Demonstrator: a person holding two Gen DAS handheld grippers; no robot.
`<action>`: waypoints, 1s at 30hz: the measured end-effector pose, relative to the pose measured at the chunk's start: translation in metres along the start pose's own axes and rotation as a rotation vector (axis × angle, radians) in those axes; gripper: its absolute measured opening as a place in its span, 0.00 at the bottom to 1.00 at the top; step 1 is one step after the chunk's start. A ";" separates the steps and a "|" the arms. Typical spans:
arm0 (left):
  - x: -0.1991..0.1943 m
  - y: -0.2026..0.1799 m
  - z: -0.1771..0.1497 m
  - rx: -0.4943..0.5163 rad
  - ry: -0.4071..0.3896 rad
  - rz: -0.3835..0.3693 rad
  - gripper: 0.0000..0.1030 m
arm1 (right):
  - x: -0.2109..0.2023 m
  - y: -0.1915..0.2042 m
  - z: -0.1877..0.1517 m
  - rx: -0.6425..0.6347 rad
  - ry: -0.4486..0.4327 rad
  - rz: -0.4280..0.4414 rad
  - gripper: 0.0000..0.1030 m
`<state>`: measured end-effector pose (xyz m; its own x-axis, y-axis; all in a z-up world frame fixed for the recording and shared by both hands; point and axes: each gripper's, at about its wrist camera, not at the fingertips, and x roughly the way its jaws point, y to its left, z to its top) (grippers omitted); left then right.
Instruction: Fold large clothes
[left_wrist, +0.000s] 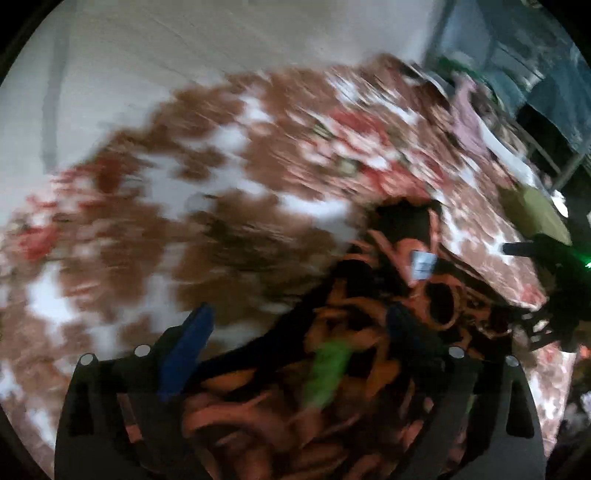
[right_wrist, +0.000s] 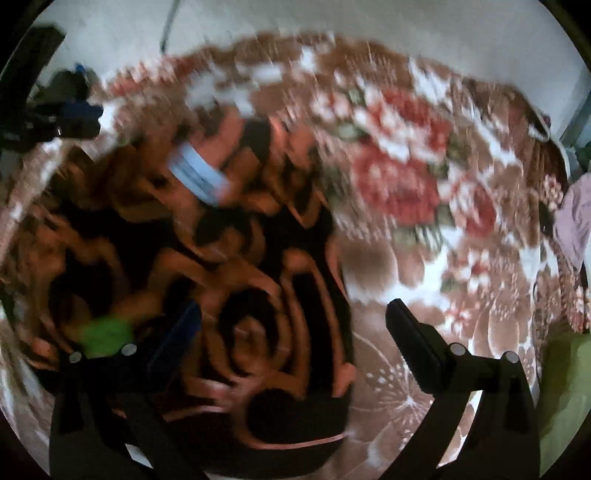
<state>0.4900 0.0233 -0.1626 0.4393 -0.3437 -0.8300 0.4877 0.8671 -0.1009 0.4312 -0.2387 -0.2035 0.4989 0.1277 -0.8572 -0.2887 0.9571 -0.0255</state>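
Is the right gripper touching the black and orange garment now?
Cannot tell. In the right wrist view the right gripper has wide-open jaws, and the black and orange garment overlaps its left finger, but motion blur hides whether they meet.

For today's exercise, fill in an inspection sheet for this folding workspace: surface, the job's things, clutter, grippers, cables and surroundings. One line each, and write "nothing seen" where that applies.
Surface: floral blanket, brown, white and red, covers the bed; the picture is blurred.
Job's things: black and orange patterned garment lies on the blanket, white label showing, green patch near one edge.
Clutter: lilac cloth and olive-green item at the blanket's edge.
Grippers: left gripper open over the garment; right gripper open, fingers astride the garment's edge.
Cables: nothing seen.
Surroundings: pale wall; bluish furniture, too blurred to identify.
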 end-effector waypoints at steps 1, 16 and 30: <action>-0.015 0.017 -0.009 -0.012 -0.001 0.064 0.91 | -0.008 0.008 0.008 -0.002 -0.019 0.013 0.95; 0.030 0.114 -0.099 -0.089 0.158 0.162 0.77 | 0.051 0.117 0.065 -0.173 0.024 -0.015 0.95; -0.039 0.129 -0.113 -0.114 0.123 0.335 0.07 | 0.054 0.105 0.065 -0.204 0.009 -0.106 0.95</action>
<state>0.4508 0.1896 -0.2057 0.4624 0.0057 -0.8866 0.2420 0.9612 0.1324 0.4811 -0.1139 -0.2195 0.5279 0.0259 -0.8489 -0.3950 0.8923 -0.2184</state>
